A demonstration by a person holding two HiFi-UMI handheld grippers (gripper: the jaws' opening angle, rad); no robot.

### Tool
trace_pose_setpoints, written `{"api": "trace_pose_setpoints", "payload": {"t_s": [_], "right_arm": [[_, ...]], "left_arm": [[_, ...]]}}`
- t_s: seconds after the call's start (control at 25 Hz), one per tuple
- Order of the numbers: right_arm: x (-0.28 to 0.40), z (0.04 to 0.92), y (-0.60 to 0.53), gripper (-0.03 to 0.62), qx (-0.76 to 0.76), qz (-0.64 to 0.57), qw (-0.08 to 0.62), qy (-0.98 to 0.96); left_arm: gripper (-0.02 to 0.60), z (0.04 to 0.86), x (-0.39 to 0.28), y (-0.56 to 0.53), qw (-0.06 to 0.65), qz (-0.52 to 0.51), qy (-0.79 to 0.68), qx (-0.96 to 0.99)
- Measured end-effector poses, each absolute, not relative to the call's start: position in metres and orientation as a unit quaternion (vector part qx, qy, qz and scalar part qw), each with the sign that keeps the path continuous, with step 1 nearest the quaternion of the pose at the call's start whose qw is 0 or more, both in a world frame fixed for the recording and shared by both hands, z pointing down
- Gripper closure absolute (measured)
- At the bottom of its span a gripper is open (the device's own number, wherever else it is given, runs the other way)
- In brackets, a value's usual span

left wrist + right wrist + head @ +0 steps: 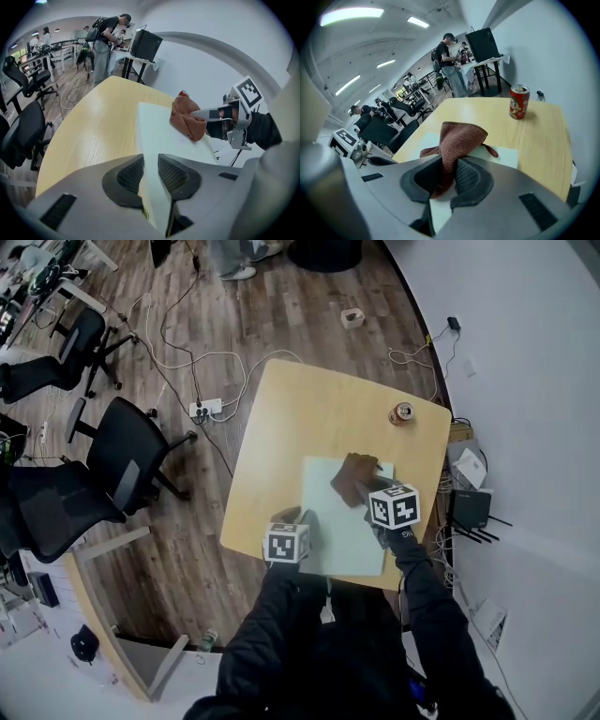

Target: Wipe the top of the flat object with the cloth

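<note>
Your right gripper [450, 164] has its jaws closed on a fold of the brown terry cloth [457, 136]. Most of the cloth bunches up in front of the jaws, so only a small part lies on the flat pale-green rectangular board [342, 535]. If you push like this, I think the hard tips could scrape the board, or the cloth could roll under itself and wipe only a narrow stripe.

Your left gripper [150, 159] stands narrow on the near left corner of the board, and its pads seem to press on it from both sides. The grip takes only a little of the corner, so a strong stroke could turn or slide the board on the light wooden table [309, 409].

The cloth sits on the far right part of the board, close to its edge, and a long stroke there could run off onto the table. The red drink can [519, 101] stands well apart, so I judge it a small risk.

Both your arms, in dark sleeves, reach forward from the bottom of the head view. Both grippers point steeply down, the left one near you and the right one further out over the board
</note>
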State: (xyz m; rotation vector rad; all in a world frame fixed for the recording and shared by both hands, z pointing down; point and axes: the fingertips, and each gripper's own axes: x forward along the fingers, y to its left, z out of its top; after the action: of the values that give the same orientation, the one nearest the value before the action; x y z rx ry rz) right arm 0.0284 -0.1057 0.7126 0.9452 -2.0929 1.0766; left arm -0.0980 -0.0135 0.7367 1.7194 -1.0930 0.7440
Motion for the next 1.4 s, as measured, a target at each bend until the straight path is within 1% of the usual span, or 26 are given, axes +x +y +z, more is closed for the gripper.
{"api": "trace_pose_setpoints", "payload": {"t_s": [0.56, 0.72, 0.88, 1.08, 1.2, 1.4], "right_arm": [[0.105, 0.711, -0.098, 0.525, 0.397, 0.393, 0.318, -0.766], [0.113, 0.694, -0.093, 0.525, 0.404, 0.392, 0.303, -0.769], [0.089, 0.660, -0.086, 0.525, 0.391, 0.405, 0.259, -0.785], [0.032, 0.635, -0.062, 0.525, 0.343, 0.433, 0.213, -0.806], [-0.001, 0.631, -0.050, 0.525, 0.311, 0.449, 0.199, -0.814], [-0.044, 0.639, -0.039, 0.525, 0.260, 0.469, 0.198, -0.821]], "left_arm": [[0.465, 0.739, -0.098, -0.013, 0.466, 0.304, -0.450, 0.698], [0.465, 0.742, -0.096, -0.011, 0.467, 0.306, -0.451, 0.696], [0.466, 0.742, -0.098, -0.011, 0.468, 0.303, -0.451, 0.697], [0.466, 0.740, -0.099, -0.010, 0.474, 0.299, -0.448, 0.697], [0.466, 0.736, -0.097, -0.012, 0.475, 0.296, -0.441, 0.701], [0.466, 0.733, -0.098, -0.015, 0.477, 0.287, -0.437, 0.707]]}}
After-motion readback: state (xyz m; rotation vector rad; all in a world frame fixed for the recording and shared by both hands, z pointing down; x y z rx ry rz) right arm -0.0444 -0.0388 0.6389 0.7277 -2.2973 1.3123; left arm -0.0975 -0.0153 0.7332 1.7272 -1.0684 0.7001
